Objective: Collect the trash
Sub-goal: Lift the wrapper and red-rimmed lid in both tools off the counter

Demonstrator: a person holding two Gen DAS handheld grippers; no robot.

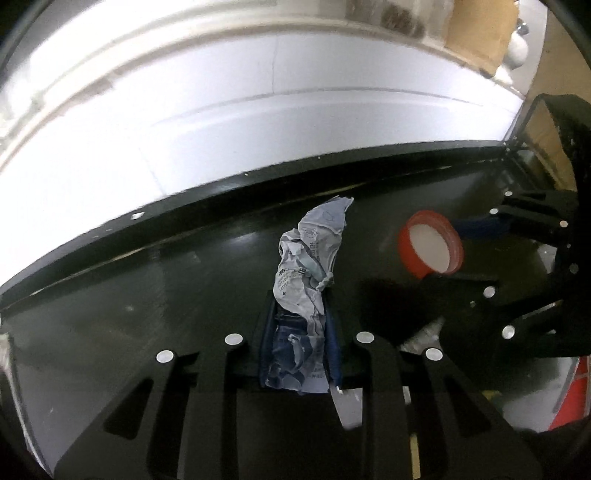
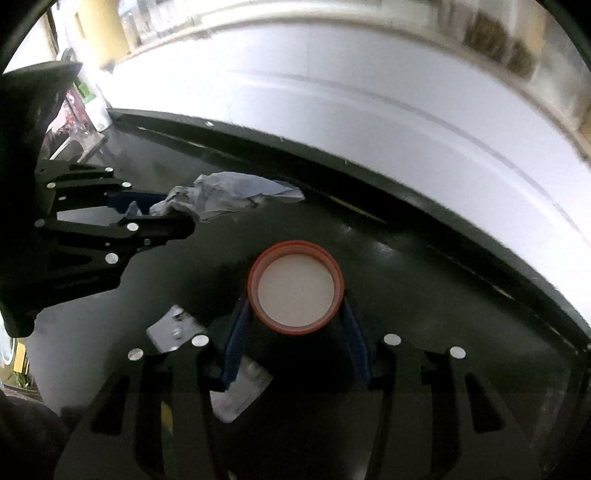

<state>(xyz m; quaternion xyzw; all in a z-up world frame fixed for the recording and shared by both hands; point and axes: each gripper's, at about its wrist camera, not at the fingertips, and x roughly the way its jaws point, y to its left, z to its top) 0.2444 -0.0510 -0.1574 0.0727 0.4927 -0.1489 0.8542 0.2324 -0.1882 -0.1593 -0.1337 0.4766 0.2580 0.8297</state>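
Place type cannot be settled firmly; a storage or workshop-like room is suggested rather than a lived-in home. A glossy black table [image 1: 147, 280] with a raised edge rail and small screws is seen, set over a pale, smooth floor [image 1: 207, 110] marked by thin seam lines. A brown cardboard box [image 1: 480, 33] is seen at the far edge, near a wall base. Cluttered coloured packaging [image 2: 86, 96] is seen beyond the table corner, too blurred to identify. A yellowish post [image 2: 99, 29] is seen beside it.
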